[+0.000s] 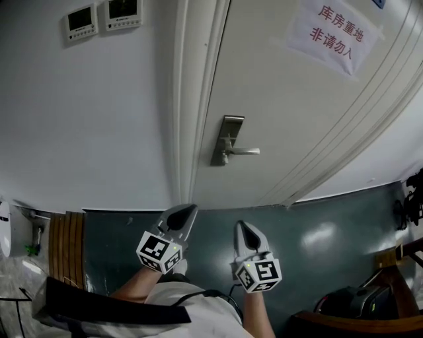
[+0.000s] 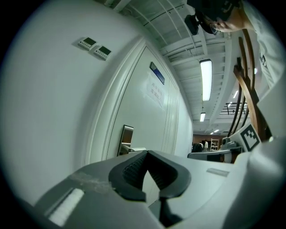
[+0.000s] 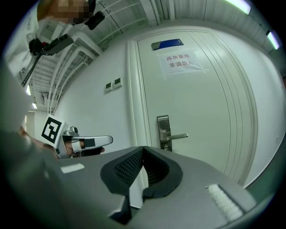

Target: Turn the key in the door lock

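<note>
A white door (image 1: 284, 99) stands shut ahead. It carries a silver lock plate (image 1: 228, 138) with a lever handle (image 1: 243, 152) that points right. No key shows in any view. My left gripper (image 1: 188, 210) and my right gripper (image 1: 241, 228) hang side by side over the floor, short of the door, and both point toward it. The right gripper view has the lock plate (image 3: 164, 133) just above the shut, empty right gripper (image 3: 143, 148). In the left gripper view the left gripper (image 2: 146, 153) has its tips together with nothing held, and the lock plate (image 2: 126, 139) is beyond them.
A paper sign (image 1: 334, 33) is taped high on the door, under a blue plaque (image 3: 166, 44). Two wall control panels (image 1: 102, 16) sit left of the door frame (image 1: 188, 99). Wooden slats (image 1: 66, 244) lie at lower left, a dark bag (image 1: 357, 300) at lower right.
</note>
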`<control>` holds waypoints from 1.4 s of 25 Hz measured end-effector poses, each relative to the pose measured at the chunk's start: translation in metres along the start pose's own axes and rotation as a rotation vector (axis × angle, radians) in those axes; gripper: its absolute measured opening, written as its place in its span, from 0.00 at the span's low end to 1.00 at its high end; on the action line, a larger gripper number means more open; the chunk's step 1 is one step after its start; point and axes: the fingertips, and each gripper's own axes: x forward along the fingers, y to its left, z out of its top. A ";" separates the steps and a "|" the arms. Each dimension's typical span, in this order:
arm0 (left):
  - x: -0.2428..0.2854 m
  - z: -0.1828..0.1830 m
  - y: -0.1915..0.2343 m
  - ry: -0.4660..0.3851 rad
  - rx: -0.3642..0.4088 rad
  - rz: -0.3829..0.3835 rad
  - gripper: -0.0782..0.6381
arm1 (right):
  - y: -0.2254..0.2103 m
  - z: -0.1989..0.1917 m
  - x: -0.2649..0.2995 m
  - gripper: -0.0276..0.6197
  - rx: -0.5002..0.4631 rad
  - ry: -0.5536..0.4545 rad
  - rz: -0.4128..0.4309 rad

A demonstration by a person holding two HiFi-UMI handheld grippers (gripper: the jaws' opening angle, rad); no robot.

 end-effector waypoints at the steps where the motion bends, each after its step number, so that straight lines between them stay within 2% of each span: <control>1: 0.004 0.001 0.006 0.000 -0.004 -0.007 0.12 | -0.001 0.001 0.008 0.05 0.000 0.001 -0.007; 11: 0.032 -0.001 0.055 0.019 -0.030 -0.061 0.12 | -0.006 0.002 0.065 0.05 0.003 0.021 -0.057; 18: 0.035 -0.008 0.072 0.034 -0.045 -0.047 0.12 | -0.008 -0.004 0.080 0.05 0.024 0.032 -0.061; 29: 0.049 -0.006 0.071 0.030 -0.034 0.025 0.12 | -0.025 0.000 0.108 0.05 0.022 0.032 0.020; 35: 0.064 -0.009 0.067 0.032 -0.032 0.061 0.12 | -0.046 -0.004 0.134 0.05 0.085 0.034 0.069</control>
